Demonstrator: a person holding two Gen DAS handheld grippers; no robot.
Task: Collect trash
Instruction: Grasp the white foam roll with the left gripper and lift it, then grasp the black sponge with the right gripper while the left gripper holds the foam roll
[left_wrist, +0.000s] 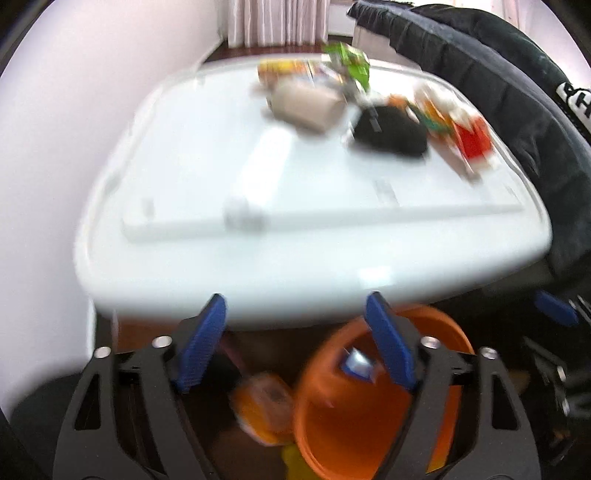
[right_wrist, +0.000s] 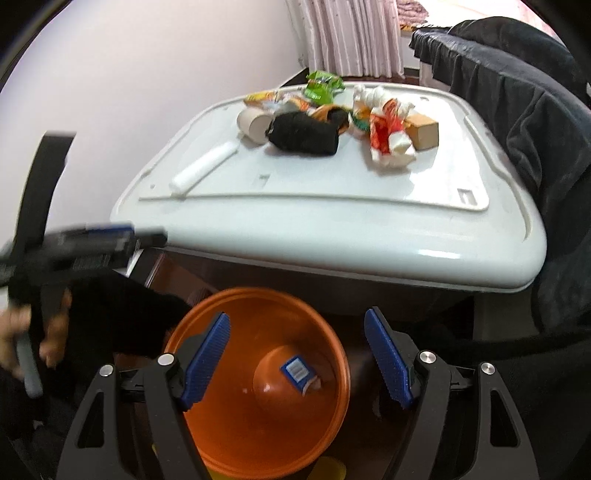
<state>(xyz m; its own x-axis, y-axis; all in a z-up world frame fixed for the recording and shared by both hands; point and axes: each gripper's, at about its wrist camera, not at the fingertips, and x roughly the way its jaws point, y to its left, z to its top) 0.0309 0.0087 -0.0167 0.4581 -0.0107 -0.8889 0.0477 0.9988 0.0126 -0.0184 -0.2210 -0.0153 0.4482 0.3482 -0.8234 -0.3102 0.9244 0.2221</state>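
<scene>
Left wrist view, blurred: the left gripper (left_wrist: 295, 343) hangs open and empty past the rounded front edge of the white plastic desk (left_wrist: 258, 273), above the orange bucket (left_wrist: 369, 424). Right wrist view: the right gripper (right_wrist: 297, 356), open and empty, hovers over the smooth round bucket (right_wrist: 258, 424) holding a blue packet (right_wrist: 297, 371); crumpled trash (right_wrist: 388, 133) sits at the desk's (right_wrist: 332, 229) far side

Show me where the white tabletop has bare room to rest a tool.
The near strip of the white plastic tabletop, between its front edge and the raised ridge, is bare. So is the stretch beyond the ridge, right of the white foam tube. The far end is crowded: paper cup, black cloth bundle, red-and-white wrapper, cardboard box.
</scene>
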